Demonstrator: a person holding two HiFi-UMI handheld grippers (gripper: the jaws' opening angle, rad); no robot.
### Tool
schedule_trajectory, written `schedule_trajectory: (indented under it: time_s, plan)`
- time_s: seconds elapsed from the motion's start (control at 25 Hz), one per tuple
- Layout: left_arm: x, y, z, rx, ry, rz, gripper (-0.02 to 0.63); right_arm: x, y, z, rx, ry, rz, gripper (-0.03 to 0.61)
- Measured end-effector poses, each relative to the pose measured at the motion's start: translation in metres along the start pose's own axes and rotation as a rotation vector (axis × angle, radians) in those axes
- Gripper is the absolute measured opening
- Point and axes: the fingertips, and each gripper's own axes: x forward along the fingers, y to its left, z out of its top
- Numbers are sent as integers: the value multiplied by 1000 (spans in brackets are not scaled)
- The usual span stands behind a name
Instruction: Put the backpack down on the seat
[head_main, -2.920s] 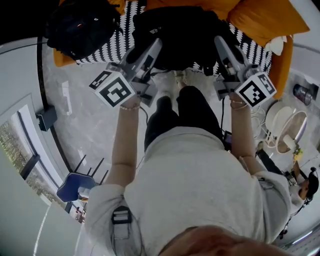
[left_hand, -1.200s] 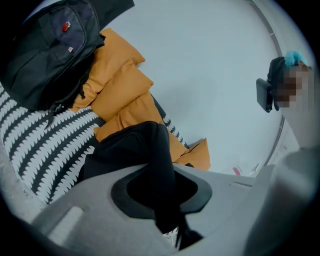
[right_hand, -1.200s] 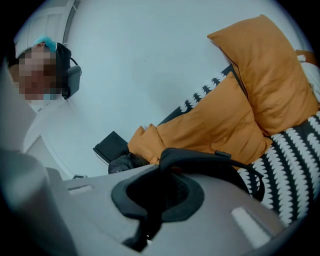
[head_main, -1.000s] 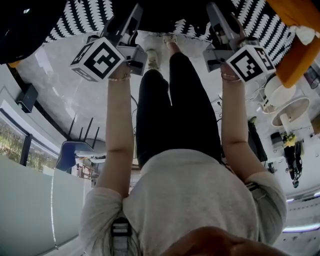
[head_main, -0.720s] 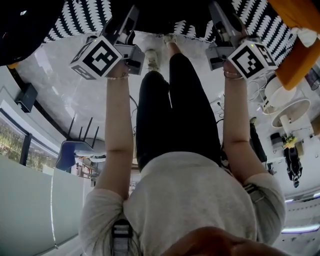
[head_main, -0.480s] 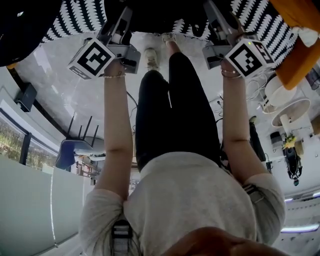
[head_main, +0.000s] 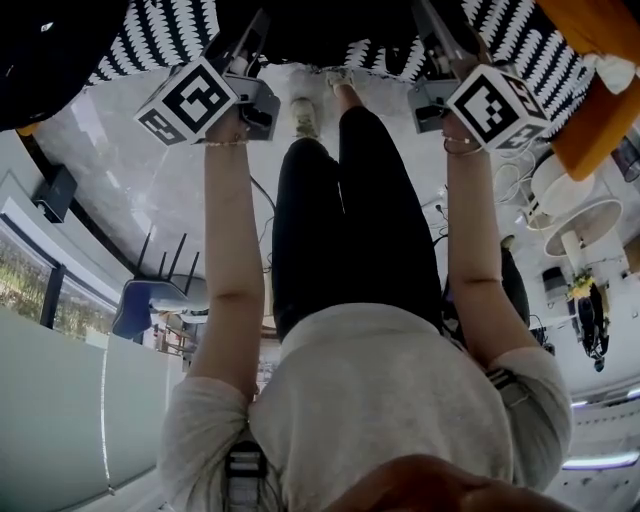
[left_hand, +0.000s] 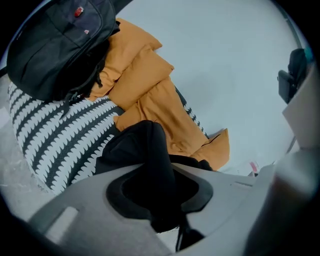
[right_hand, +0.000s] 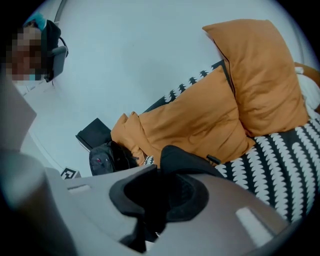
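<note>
Head view: the backpack (head_main: 330, 22) is a black mass at twelve o'clock, over the striped seat (head_main: 150, 45). It lies between the left gripper (head_main: 258, 25) and the right gripper (head_main: 432, 18). A second bag (head_main: 45, 60), also black, sits at ten o'clock, with orange cushions (head_main: 590, 100) at two.

Left gripper view: the jaws stand narrow, clamped on a black fold of the backpack. The second bag lies on the striped seat at eleven o'clock, the orange cushions at one.

Right gripper view: the jaws have just been opening and stand narrow, with a black fold of the backpack between them. It looks pinched, though the dark hides the pads. The orange cushions are at one o'clock, the striped seat at four, the second bag at nine
</note>
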Motion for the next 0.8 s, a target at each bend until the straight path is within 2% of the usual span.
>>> schedule_trajectory:
  time_s: [0.16, 0.48, 0.64, 0.8]
  plan:
    - [4, 8, -8, 32, -7, 38, 156, 2, -2, -9, 3, 18, -21, 100]
    - [-7, 20, -22, -17, 28, 71, 291, -1, 1, -17, 14, 8, -43, 142]
    - [-13, 19, -28, -10, 40, 96, 325, -9, 2, -23, 40, 1, -66, 175]
    - [-23, 24, -37, -4, 52, 120, 330, -21, -3, -30, 73, 6, -104, 212]
